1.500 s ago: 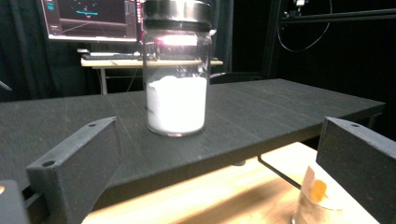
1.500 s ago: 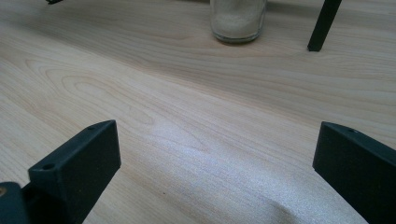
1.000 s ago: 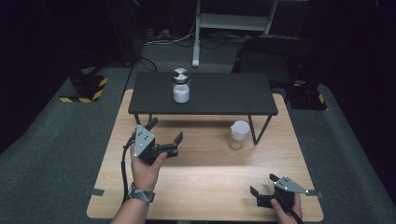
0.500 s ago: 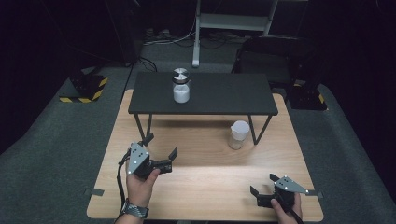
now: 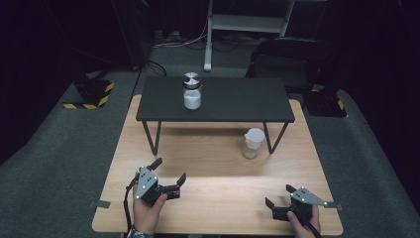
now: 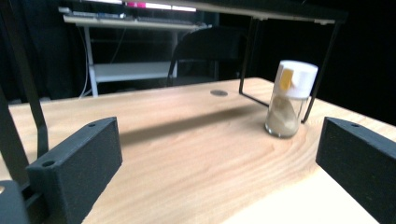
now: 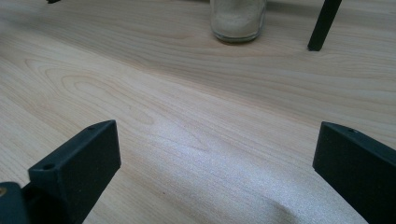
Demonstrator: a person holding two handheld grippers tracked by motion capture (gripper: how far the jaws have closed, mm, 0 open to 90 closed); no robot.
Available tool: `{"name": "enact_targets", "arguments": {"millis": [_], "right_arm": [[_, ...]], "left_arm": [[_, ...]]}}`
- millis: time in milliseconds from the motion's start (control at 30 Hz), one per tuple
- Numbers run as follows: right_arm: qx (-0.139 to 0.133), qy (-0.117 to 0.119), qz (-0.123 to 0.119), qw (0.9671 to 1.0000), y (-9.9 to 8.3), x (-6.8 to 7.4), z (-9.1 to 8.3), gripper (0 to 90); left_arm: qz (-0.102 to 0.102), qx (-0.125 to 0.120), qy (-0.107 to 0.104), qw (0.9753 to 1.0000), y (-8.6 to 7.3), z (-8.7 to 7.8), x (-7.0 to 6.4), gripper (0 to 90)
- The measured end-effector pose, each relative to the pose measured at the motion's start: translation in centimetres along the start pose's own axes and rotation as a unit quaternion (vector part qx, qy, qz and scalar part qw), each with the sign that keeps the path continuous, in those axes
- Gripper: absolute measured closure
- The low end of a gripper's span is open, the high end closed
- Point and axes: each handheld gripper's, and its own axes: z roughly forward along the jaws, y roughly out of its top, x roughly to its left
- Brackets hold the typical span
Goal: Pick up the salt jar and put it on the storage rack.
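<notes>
The left gripper (image 5: 169, 172) has dropped back toward the table edge, fingers spread, white-capped jar (image 5: 253, 143) well ahead; right gripper (image 5: 280, 196) unmoved, fingers spread.

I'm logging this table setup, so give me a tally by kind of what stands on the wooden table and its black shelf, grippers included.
Jars with a silver lid: 1, the silver-lid jar on the black shelf
Jars with a white lid: 1, the white-lid jar on the wooden table
Shelves: 1
Grippers: 2, left gripper, right gripper, both open
Total: 5
</notes>
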Motion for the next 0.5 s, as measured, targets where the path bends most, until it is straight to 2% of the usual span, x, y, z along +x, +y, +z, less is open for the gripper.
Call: {"name": "enact_targets", "arguments": {"millis": [233, 433, 500], "right_arm": [[0.000, 0.000, 0.000, 1.0000, 0.0, 0.0, 0.0, 0.5], [0.002, 0.000, -0.003, 1.0000, 0.1, 0.1, 0.0, 0.5], [0.002, -0.001, -0.002, 1.0000, 0.1, 0.1, 0.1, 0.5]], "left_arm": [[0.008, 0.034, -0.001, 0.9994, -1.0, -1.0, 0.2, 0.3], [-0.003, 0.056, 0.002, 0.9984, -1.5, -1.4, 0.3, 0.3], [0.003, 0.072, -0.002, 0.9974, -1.3, -1.4, 0.4, 0.3]]}}
